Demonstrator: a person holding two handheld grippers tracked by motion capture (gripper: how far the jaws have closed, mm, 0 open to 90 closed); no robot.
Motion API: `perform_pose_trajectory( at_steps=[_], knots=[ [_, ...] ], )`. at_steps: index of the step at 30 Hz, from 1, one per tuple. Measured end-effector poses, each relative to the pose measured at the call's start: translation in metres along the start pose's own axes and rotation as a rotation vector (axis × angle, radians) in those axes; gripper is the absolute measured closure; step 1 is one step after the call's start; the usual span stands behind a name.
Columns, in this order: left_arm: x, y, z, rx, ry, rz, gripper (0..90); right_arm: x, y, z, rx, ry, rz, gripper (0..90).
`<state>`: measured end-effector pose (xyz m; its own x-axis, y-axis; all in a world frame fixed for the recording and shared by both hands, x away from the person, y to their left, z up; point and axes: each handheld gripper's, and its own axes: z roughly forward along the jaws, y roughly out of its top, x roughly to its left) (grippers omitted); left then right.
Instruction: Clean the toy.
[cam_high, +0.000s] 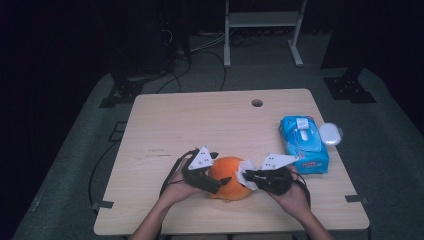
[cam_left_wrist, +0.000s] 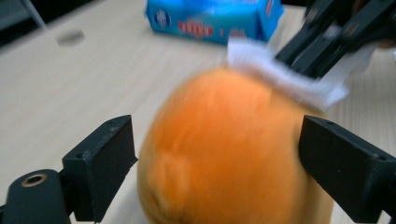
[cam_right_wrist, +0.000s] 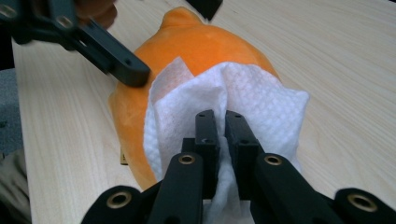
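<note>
An orange soft round thing (cam_high: 230, 177) (cam_left_wrist: 224, 149) (cam_right_wrist: 201, 42) lies near the table's front edge. My left gripper (cam_high: 221, 168) (cam_left_wrist: 219, 158) stands open with a jaw on each side of the orange thing, close to its flanks. One of its fingers (cam_right_wrist: 121, 60) rests against the orange surface in the right gripper view. My right gripper (cam_high: 246, 175) (cam_right_wrist: 219, 116) is shut on a white wipe (cam_high: 244, 170) (cam_right_wrist: 261, 93) (cam_left_wrist: 280, 79) and holds it against the orange thing's right side.
A blue pack of wipes (cam_high: 305, 142) (cam_left_wrist: 215, 18) lies to the right, with a white round lid-like thing (cam_high: 331, 134) beside it. The wooden table (cam_high: 200, 120) has a cable hole (cam_high: 257, 102) near its far edge. Floor stands and cables lie beyond.
</note>
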<state>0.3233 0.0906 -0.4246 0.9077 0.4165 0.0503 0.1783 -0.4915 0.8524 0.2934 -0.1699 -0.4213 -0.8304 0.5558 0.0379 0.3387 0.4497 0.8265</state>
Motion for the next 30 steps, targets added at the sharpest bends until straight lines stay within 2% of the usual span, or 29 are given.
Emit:
perform_pose_trajectory(
  at_steps=[1,4,8,11,15,17,20,22,25,27,30],
  knots=[
    [0.0,-0.004,0.003,-0.004,-0.021,-0.025,14.6,-0.001,-0.001,-0.001,-0.001,0.002,-0.001,84.0],
    [-0.003,-0.006,0.003,-0.006,-0.017,-0.008,22.7,-0.005,-0.001,-0.004,0.002,-0.009,0.01,83.9],
    [-0.008,-0.006,0.002,-0.004,-0.001,0.029,24.4,-0.012,-0.003,-0.007,-0.009,-0.047,0.043,83.9],
    [-0.011,-0.007,0.003,-0.004,0.0,0.045,25.2,-0.006,0.003,-0.009,-0.035,-0.059,0.038,83.9],
    [-0.017,-0.006,0.002,0.008,0.012,0.097,25.5,0.008,0.014,-0.004,-0.075,-0.033,-0.007,83.9],
    [-0.018,-0.007,0.001,0.007,0.011,0.098,25.5,0.011,0.016,-0.002,-0.064,-0.039,-0.029,83.9],
    [-0.017,-0.007,0.002,0.001,0.011,0.085,26.0,0.004,0.011,-0.002,-0.053,-0.039,-0.004,84.0],
    [-0.017,-0.008,0.002,-0.003,0.013,0.084,26.0,-0.002,0.006,-0.003,-0.035,-0.068,0.009,83.8],
    [-0.017,-0.008,0.003,-0.007,0.015,0.081,26.0,-0.01,0.002,-0.008,-0.034,-0.079,0.046,83.8],
    [-0.018,-0.008,0.003,-0.006,0.015,0.085,26.0,-0.007,0.005,-0.01,-0.055,-0.078,0.038,83.7],
    [-0.02,-0.007,0.003,-0.002,0.019,0.096,25.9,0.004,0.013,-0.006,-0.074,-0.046,0.007,83.6]
  ],
)
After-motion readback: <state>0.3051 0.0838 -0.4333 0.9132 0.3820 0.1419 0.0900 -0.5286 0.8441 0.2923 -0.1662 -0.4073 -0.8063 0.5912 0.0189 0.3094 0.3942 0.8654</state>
